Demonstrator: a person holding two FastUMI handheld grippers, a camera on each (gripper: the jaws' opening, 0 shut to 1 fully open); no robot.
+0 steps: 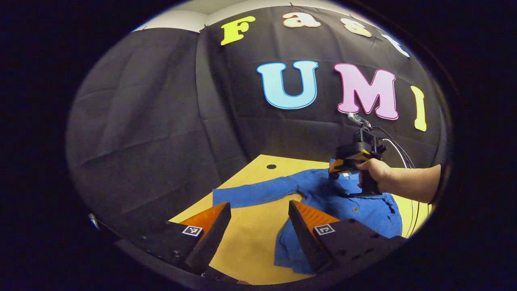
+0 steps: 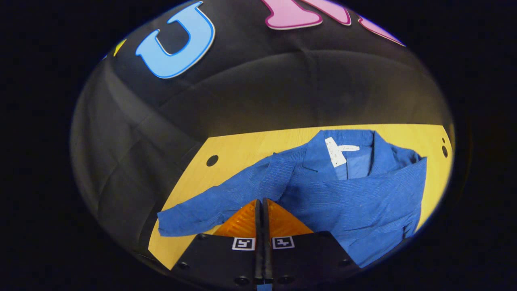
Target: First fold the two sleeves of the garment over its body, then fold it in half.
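Note:
A blue shirt (image 1: 363,210) (image 2: 363,194) lies on the wooden table (image 1: 250,242), collar and white label (image 2: 335,151) toward the wall. One sleeve (image 1: 254,192) (image 2: 202,210) stretches out flat to the side. The other sleeve lies slanted across the body and runs up to my right gripper (image 2: 261,202), whose fingers are shut, apparently pinching its end. In the left gripper view, a hand holds that right gripper (image 1: 335,166) just above the shirt's upper part. My left gripper (image 1: 258,230) stands open above the table, near the shirt's lower edge, with nothing between its fingers.
The black cloth wall stands close behind the table. A round hole (image 1: 271,166) (image 2: 212,160) marks the tabletop near the outstretched sleeve, and two small holes (image 2: 444,150) sit at the far corner. Cables trail behind the right gripper (image 1: 398,149).

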